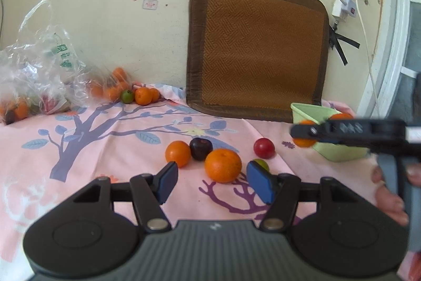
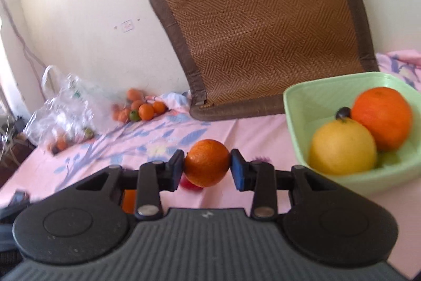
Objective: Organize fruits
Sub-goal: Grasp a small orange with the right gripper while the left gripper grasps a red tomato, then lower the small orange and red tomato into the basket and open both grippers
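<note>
Green bowl [image 2: 297, 107] with 1 orange [image 2: 381, 117], 1 yellow citrus [image 2: 342, 146] and a dark plum [image 2: 343, 113] inside, small orange [image 2: 207, 166] raised left of the bowl, clamped between blue pads [image 2: 238, 170]

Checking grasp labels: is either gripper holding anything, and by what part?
The right gripper holds an orange, its pads pinching the fruit's left and right sides at the widest part. The left gripper is open and holds nothing.
</note>
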